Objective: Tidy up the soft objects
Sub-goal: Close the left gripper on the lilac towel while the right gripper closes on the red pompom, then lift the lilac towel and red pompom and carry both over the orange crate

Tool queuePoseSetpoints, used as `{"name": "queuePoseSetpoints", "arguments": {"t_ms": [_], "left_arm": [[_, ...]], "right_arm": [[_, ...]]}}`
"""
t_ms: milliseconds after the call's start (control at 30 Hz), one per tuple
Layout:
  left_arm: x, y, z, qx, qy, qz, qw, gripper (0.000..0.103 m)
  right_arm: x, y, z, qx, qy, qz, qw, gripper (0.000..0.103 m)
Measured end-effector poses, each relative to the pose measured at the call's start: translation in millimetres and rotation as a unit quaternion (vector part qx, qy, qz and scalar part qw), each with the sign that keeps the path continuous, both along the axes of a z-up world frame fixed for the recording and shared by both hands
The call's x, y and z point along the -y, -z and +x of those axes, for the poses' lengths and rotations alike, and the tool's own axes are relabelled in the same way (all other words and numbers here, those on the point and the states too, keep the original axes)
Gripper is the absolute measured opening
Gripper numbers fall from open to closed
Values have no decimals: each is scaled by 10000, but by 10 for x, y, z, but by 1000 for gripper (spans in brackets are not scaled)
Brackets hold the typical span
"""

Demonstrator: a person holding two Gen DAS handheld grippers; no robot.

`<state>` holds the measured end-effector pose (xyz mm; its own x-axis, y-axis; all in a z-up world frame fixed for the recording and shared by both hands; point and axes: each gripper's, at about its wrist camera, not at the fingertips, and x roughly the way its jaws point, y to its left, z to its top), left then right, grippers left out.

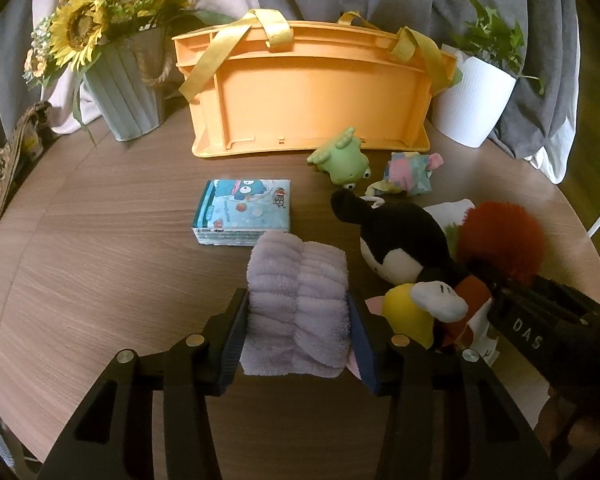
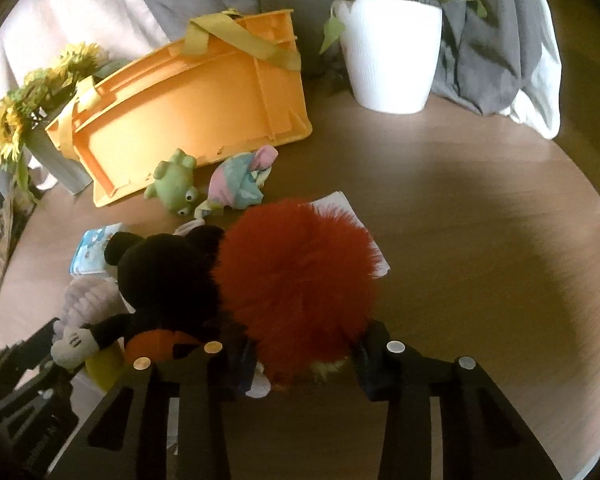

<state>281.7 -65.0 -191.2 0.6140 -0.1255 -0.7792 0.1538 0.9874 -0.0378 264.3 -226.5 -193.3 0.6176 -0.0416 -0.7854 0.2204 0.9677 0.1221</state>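
My left gripper [image 1: 298, 320] is shut on a folded lilac towel [image 1: 298, 308] over the brown table [image 1: 100, 260]. My right gripper [image 2: 304, 354] is closed around a fluffy red pompom toy [image 2: 300, 280]; it also shows in the left wrist view [image 1: 500, 236]. A black Mickey plush [image 1: 404, 248] lies between the two grippers and shows in the right wrist view [image 2: 168, 280]. A green frog toy [image 1: 342, 158], a pastel cloth toy [image 1: 410, 172] and a blue tissue pack [image 1: 244, 212] lie in front of an orange crate [image 1: 312, 92] with yellow straps.
A grey pot of sunflowers [image 1: 124, 84] stands at the back left and a white pot with a green plant [image 1: 474, 100] at the back right. White paper [image 2: 356, 220] lies under the pompom. Grey and white curtains hang behind the table.
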Motion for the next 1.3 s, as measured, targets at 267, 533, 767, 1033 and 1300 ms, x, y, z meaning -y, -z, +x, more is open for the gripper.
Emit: {"name": "queuePoseSetpoints", "arguments": {"t_ms": [267,533,767,1033,1300], "left_arm": [[18,-4,-22,39,7,67,10000,47],[28,-8,-10,46,23,115,9999,46],[57,-27,-25,89,41,153,9998,40],[37,-96,-57,171,9,32,9998,20],[-7,-239,-124,376,-8,-168,9992,14]], "right_arm": [[13,-8,-23,104,29,-368,9993,61],[17,-10,48,208,-43,-503,9985,64],[-3,38,150,229,-358,-448,9981,46],[-17,-39,78,376,-456,-392,9975,38],[-63,-278,-8,611,-472,-368,9963,38]]}}
